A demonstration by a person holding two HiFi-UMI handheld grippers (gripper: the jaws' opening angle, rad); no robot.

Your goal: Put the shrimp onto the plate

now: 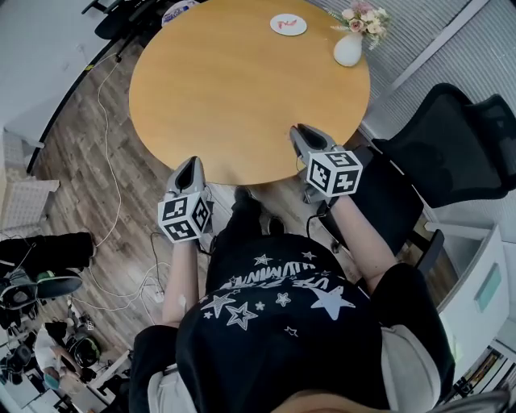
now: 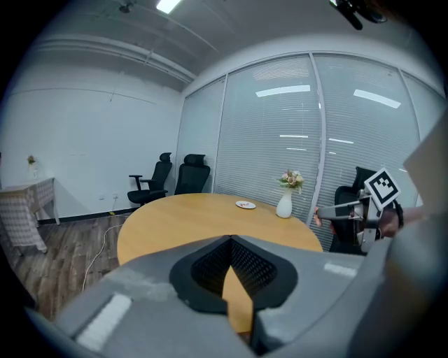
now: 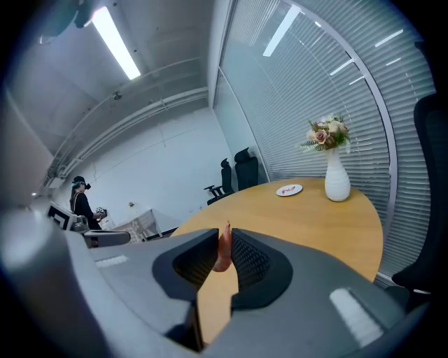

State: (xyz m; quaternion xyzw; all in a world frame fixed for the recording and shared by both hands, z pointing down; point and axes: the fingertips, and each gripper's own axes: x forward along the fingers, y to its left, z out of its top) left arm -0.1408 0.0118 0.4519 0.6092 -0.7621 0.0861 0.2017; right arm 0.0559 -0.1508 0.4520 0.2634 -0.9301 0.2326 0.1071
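Note:
A small white plate (image 1: 288,24) with something red on it lies at the far side of the round wooden table (image 1: 242,89); the plate (image 3: 288,189) also shows far ahead in the right gripper view. My right gripper (image 1: 300,131) hovers over the near edge of the table, shut on a pinkish-orange shrimp (image 3: 222,252) that stands upright between the jaws. My left gripper (image 1: 192,163) is held at the near left edge, jaws shut with nothing in them. In the left gripper view the plate (image 2: 245,205) is far off and the right gripper (image 2: 336,213) shows at the right.
A white vase of flowers (image 1: 348,44) stands at the table's far right, next to the plate. A black office chair (image 1: 451,145) is close on my right. Cables run over the wood floor (image 1: 105,153) on the left. A person (image 3: 80,203) stands in the far background.

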